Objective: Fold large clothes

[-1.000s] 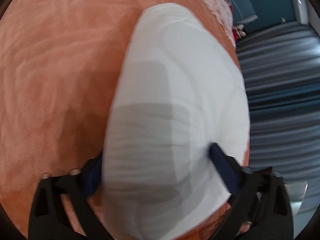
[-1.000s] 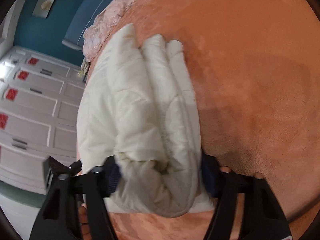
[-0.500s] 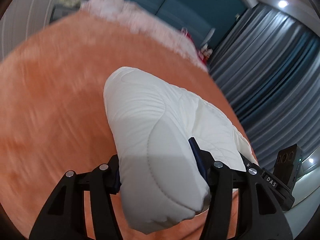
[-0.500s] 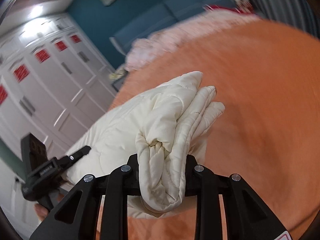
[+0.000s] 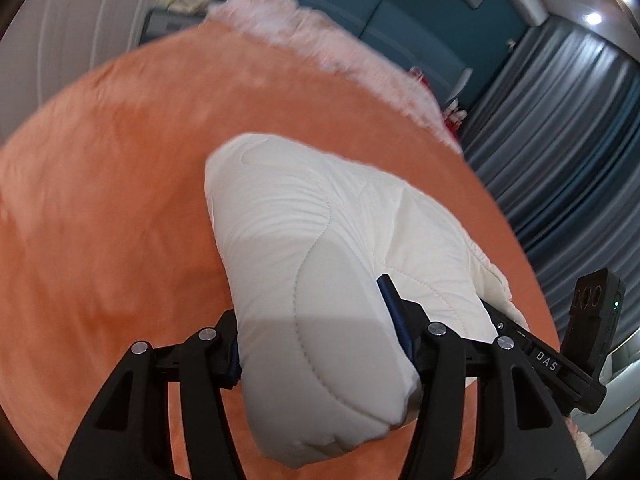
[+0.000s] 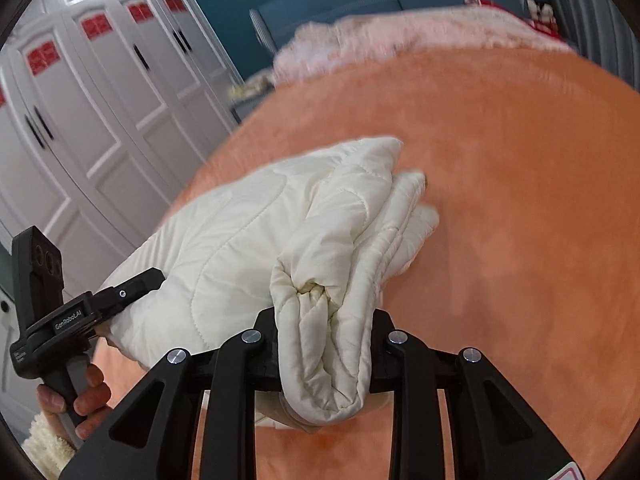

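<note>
In the left wrist view, a folded white jacket (image 5: 320, 280) is clamped at its near end by the left tongs (image 5: 320, 344) above the orange bed (image 5: 100, 220). In the right wrist view, its bunched edge is gripped by the right tongs (image 6: 324, 344); the left tongs are seen at left.

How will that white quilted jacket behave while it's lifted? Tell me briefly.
The white quilted jacket probably handles soft and floppy: it bulges around the right gripper and sags below it. Its puffy padding suggests it is light for its bulk. The left gripper squeezes it easily, so it likely compresses rather than slips.
</note>
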Motion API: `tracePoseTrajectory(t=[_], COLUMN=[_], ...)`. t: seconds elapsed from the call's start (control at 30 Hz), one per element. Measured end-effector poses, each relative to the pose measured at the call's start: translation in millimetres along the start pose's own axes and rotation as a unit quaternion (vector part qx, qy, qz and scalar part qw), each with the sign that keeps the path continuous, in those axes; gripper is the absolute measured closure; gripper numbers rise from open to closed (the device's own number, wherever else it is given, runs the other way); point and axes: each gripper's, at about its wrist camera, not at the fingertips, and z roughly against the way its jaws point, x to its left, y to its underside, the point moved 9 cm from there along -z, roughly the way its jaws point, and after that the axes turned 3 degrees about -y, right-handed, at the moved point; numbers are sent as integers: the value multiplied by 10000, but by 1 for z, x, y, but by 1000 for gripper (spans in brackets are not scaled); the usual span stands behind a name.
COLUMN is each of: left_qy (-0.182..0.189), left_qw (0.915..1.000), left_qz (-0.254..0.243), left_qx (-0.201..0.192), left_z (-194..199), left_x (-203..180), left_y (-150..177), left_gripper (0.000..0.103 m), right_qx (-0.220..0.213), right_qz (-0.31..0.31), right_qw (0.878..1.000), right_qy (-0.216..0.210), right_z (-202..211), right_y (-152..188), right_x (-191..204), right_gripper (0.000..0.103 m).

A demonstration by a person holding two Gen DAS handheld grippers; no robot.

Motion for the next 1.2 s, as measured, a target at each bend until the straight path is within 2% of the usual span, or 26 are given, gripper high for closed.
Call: tracePoseTrajectory(t=[0.17,0.27,0.5,0.6,0.73,0.83,0.9,1.0,1.13,1.2], left_qy=[61,69,57,4,66,154,177,98,-110,-377], left_qw=[9994,9990,9997,9997,9982,9943,9908,9898,9906,9925], left_qz=[282,366,12,-85,473,992,1304,1385,1306,1106], left_qx=[190,250,253,248,357,368,324,320,384,364], left_z=[-6,-11,-13,-15,-15,-11,-8,-7,-10,-9], left_x=[19,20,-3,-2,21,36,45,46,43,40], left_y=[38,41,41,50,56,57,59,60,60,58], left_gripper=[45,45,45,45,41,36,32,29,24,20], right_qx=[213,231,96,201,270,421,536,668,719,655], right_qz=[-107,-10,-220,-265,-38,13,-195,-451,-469,-553], right_qw=[9997,9997,9994,9991,9993,9988,9981,9966,9962,9961], right_qy=[5,104,258,265,248,246,232,148,171,224], right_z=[0,6,27,22,14,3,-6,-17,-18,-15], right_y=[31,37,43,45,38,31,28,29,31,30], right_x=[-8,-8,-25,-25,-9,-4,-7,-10,-12,-12], right_gripper=[77,78,79,78,76,64,52,49,51,47])
